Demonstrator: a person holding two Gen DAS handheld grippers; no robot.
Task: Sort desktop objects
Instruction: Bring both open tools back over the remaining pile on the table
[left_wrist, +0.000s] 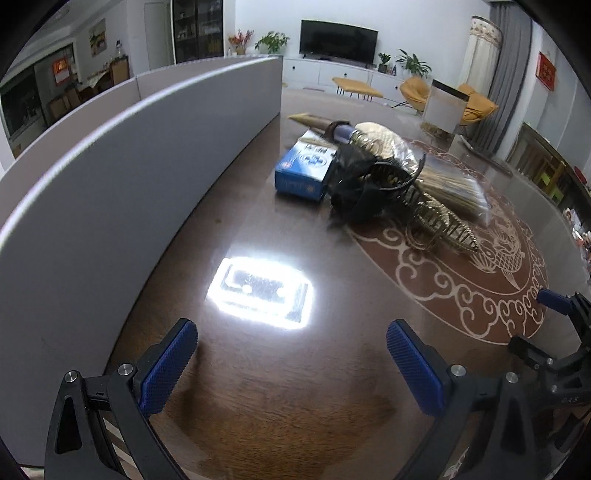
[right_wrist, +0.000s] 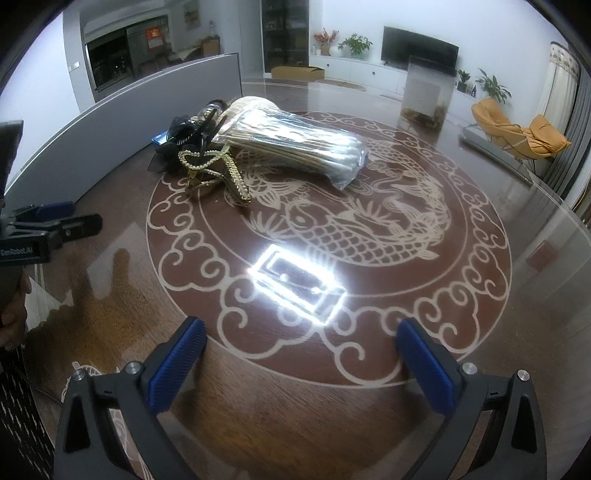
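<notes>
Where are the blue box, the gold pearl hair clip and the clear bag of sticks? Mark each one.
blue box (left_wrist: 301, 173): left wrist view, on its top face.
gold pearl hair clip (right_wrist: 236, 182): right wrist view, on its pearl-lined arm.
clear bag of sticks (right_wrist: 299, 142): right wrist view, on the middle of the bag.

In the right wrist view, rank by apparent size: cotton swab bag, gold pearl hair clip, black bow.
1. cotton swab bag, clearly largest.
2. gold pearl hair clip.
3. black bow, partly hidden behind the clip and farther back, so the order of 2 and 3 is unsure.
</notes>
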